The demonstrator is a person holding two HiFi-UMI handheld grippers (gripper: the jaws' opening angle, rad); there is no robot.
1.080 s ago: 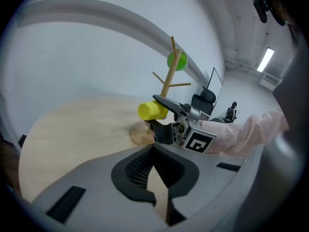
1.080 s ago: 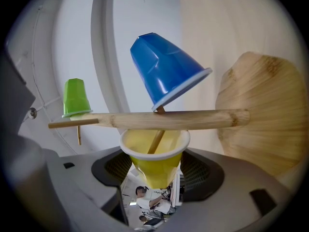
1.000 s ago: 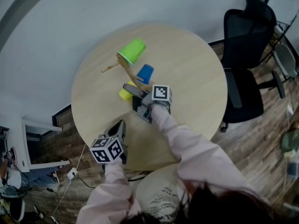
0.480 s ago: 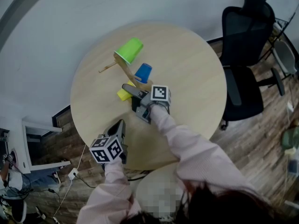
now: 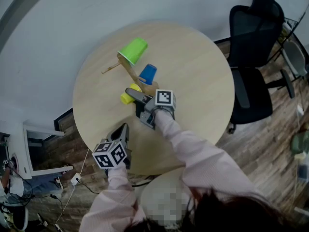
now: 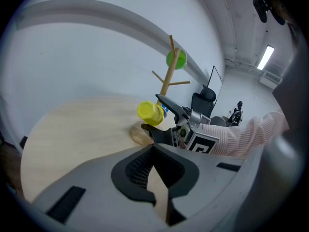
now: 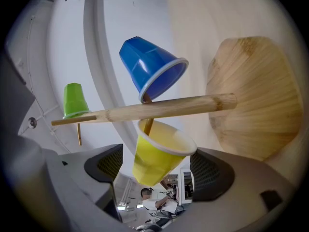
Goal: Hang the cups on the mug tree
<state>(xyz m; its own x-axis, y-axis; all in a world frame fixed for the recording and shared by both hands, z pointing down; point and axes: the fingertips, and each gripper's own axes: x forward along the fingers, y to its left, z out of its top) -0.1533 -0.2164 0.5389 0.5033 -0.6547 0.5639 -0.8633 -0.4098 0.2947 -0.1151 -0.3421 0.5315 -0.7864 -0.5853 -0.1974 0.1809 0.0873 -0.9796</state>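
Note:
The wooden mug tree (image 5: 128, 73) stands on the round table (image 5: 203, 81), with a green cup (image 5: 133, 50) at its top and a blue cup (image 5: 148, 74) on a lower peg. A yellow cup (image 7: 159, 156) hangs mouth-up on another peg, seen in the head view as the yellow cup (image 5: 126, 96). My right gripper (image 5: 134, 102) straddles this cup; its jaws are opening and the pads (image 7: 104, 163) stand clear of the cup's sides. My left gripper (image 5: 124, 132) waits near the table's front edge, shut and holding nothing. In the left gripper view the tree (image 6: 166, 81) and yellow cup (image 6: 150, 112) show ahead.
A black office chair (image 5: 256, 57) stands to the right of the table. A white wall curves behind the table. A white cabinet (image 5: 38, 149) and cables sit on the wood floor at the lower left. The tree's broad base (image 7: 256, 95) rests on the tabletop.
The right gripper's jaws have spread away from the yellow cup, which now hangs from its peg. The left gripper has stayed where it was.

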